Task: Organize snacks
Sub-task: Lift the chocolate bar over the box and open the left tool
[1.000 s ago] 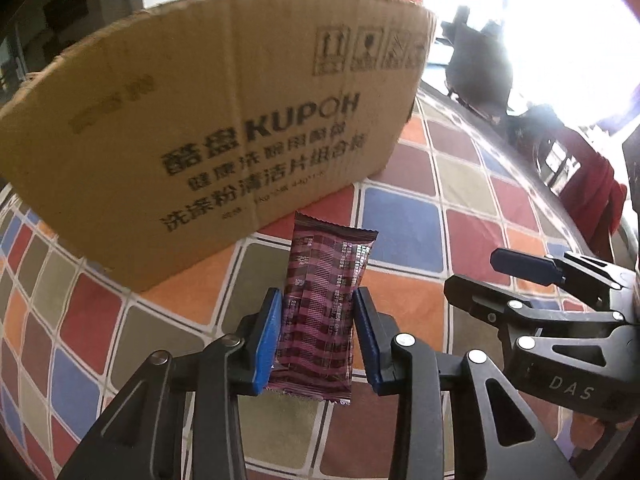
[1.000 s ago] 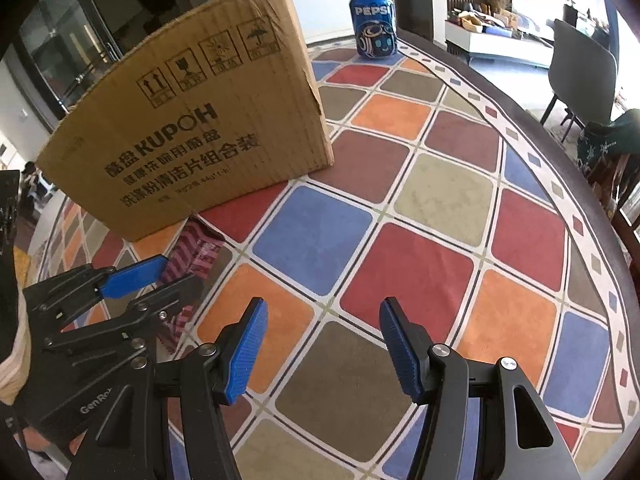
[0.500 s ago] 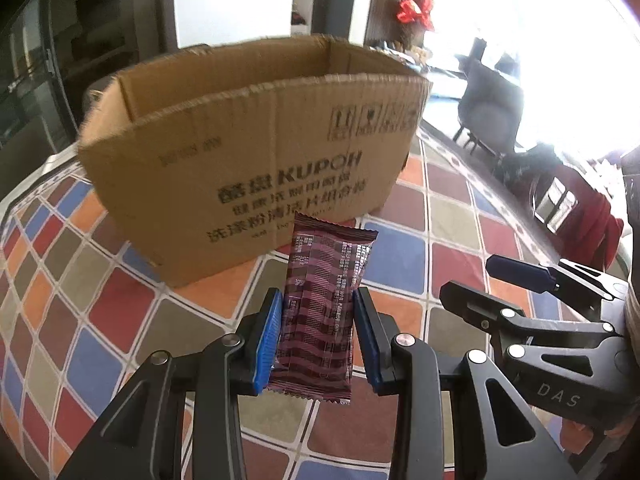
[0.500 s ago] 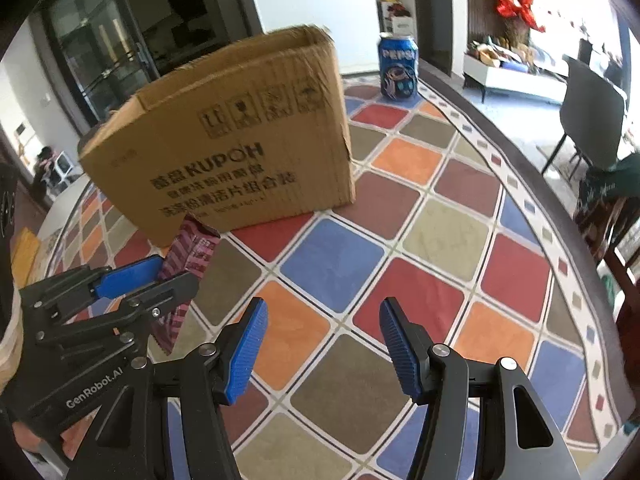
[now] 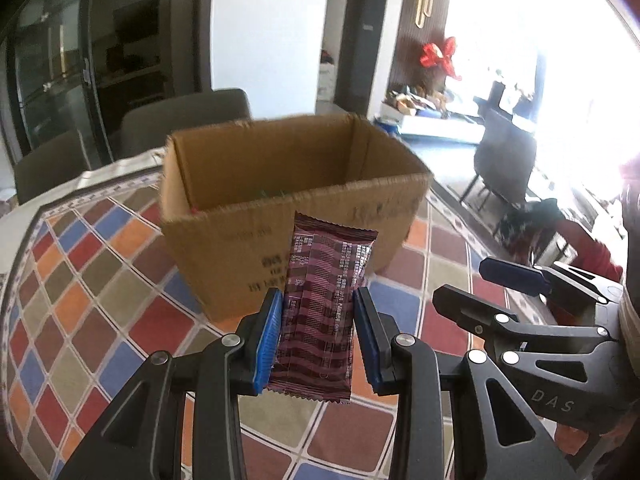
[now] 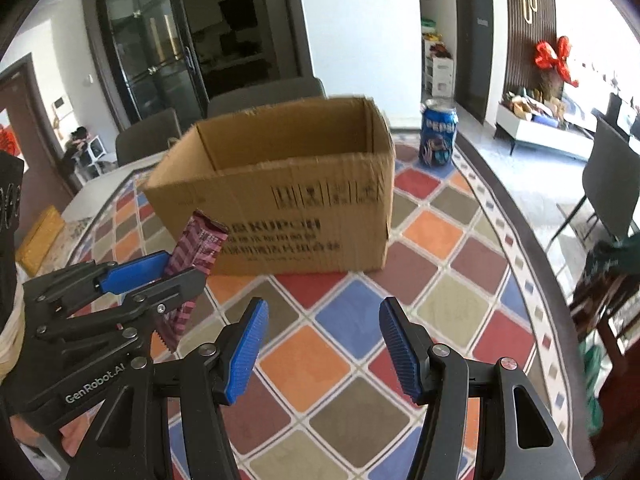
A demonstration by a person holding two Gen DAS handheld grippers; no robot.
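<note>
Left gripper point(image 5: 316, 340) is clamped on the maroon snack bar point(image 5: 322, 304), held upright above the counter point(image 5: 80, 300), short of the open cardboard box point(image 5: 280, 200), evidently for dropping in. Right gripper point(image 6: 320, 344) is spread, empty.

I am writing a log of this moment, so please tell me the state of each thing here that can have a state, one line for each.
left gripper: shut on the snack bar, raised above the table
snack bar: wrapper sealed, held upright, not yet in the box
right gripper: open, holding nothing
cardboard box: top open, standing on the table
Pepsi can: upright, beside the box
</note>
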